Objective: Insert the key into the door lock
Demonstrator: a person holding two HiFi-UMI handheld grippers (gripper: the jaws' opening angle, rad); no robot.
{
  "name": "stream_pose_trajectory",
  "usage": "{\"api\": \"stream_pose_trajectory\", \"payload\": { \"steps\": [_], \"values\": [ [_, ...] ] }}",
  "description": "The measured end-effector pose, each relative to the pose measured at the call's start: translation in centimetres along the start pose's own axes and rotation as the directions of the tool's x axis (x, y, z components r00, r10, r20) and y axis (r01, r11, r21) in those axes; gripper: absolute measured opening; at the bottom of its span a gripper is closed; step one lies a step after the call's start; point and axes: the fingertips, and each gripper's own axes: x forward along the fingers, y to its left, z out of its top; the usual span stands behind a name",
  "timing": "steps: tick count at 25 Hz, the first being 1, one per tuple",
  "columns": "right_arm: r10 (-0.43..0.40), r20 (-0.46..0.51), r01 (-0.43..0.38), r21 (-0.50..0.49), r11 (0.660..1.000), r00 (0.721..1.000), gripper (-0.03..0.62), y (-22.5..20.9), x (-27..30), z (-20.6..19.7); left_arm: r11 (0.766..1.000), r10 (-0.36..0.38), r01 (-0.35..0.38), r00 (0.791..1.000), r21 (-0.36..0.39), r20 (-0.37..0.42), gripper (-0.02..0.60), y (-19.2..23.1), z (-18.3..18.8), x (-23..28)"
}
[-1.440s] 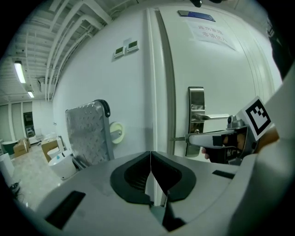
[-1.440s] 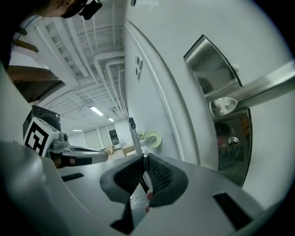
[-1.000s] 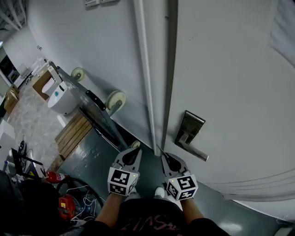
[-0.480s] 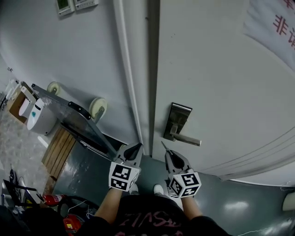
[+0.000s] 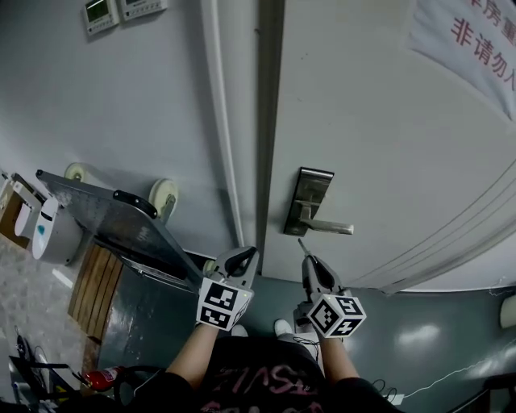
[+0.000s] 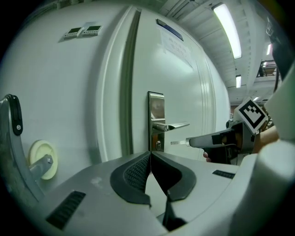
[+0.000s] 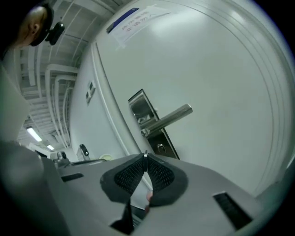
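A metal lock plate (image 5: 310, 198) with a lever handle (image 5: 329, 227) sits on the white door (image 5: 379, 129). In the right gripper view the keyhole (image 7: 160, 148) shows below the handle (image 7: 171, 115). My right gripper (image 5: 310, 260) is shut on a thin silver key (image 5: 302, 244) that points up at the plate, a short way below it and apart from it. In the left gripper view the key (image 6: 179, 142) juts out level with the keyhole (image 6: 158, 144). My left gripper (image 5: 243, 260) is shut with nothing in it, in front of the door frame (image 5: 219, 137).
A flatbed cart (image 5: 109, 224) with pale wheels (image 5: 164, 196) leans on the wall at the left. A white appliance (image 5: 50, 230) and wooden slats (image 5: 91, 286) lie beyond it. Wall control panels (image 5: 101, 12) hang at the top left. A sign with red print (image 5: 476, 40) is on the door.
The head view has swung toward the door, so the lock plate sits higher and more central. Both grippers have come closer to the door, and the key tip has risen toward the lock plate.
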Motion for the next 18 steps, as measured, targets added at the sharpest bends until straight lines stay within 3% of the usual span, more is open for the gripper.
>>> {"api": "stream_pose_trajectory", "payload": {
  "steps": [6,13,18],
  "values": [
    [-0.076,0.056,0.065,0.179,0.982,0.996,0.080,0.4,-0.7,-0.2,0.997,-0.075,0.075,0.997,0.024,0.002,0.014,0.2,-0.5,-0.8],
    [-0.130,0.126,0.059,0.455,0.888,0.983,0.080,0.1,-1.3,-0.4,0.989,-0.139,0.139,0.990,0.043,0.005,0.014,-0.5,-1.1,-1.3],
    [-0.165,0.150,0.067,0.510,0.858,0.975,0.080,0.3,-1.5,-0.7,0.982,-0.177,0.176,0.984,0.067,-0.001,0.014,-0.8,-1.2,-1.9]
  ]
}}
